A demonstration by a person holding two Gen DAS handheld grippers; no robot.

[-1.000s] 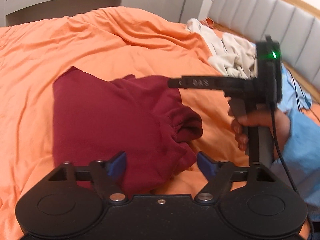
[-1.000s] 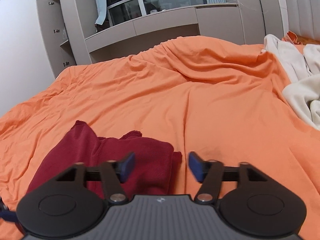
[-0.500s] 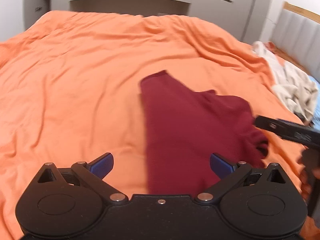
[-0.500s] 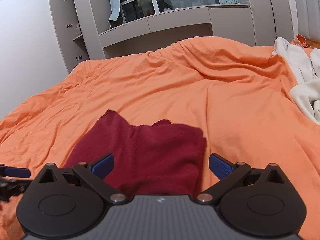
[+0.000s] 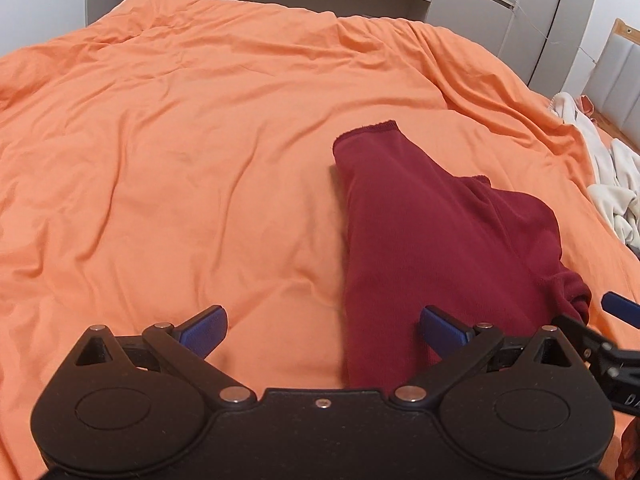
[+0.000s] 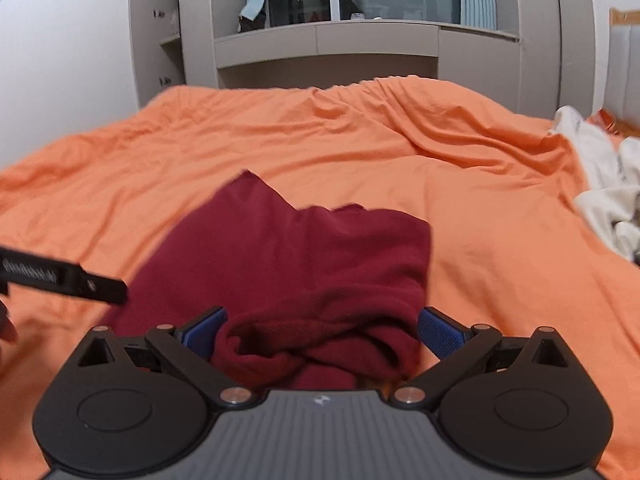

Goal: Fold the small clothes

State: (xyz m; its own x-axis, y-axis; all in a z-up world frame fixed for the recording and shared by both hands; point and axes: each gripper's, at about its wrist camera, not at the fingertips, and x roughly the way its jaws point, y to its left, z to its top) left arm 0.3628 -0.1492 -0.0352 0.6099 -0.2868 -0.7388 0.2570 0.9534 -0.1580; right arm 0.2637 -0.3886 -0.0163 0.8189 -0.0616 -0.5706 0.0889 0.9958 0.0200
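A dark red small garment [image 5: 432, 240] lies partly folded on the orange bedspread [image 5: 200, 140]. My left gripper [image 5: 324, 330] is open and empty above the garment's near left edge. In the right wrist view the garment [image 6: 304, 248] lies just ahead, its bunched near edge between the fingers of my open right gripper [image 6: 320, 334]. The right gripper's blue fingertip [image 5: 622, 309] shows at the right edge of the left wrist view. The left gripper's finger [image 6: 64, 278] shows at the left of the right wrist view.
A pile of cream clothes [image 5: 612, 176] lies at the bed's right side, also in the right wrist view [image 6: 604, 188]. Grey cupboards and shelves [image 6: 328, 48] stand beyond the bed. A padded headboard [image 5: 624, 80] is at the far right.
Both grippers have opened wider. The left gripper has swung left and back. The right gripper has moved in over the garment's bunched near edge.
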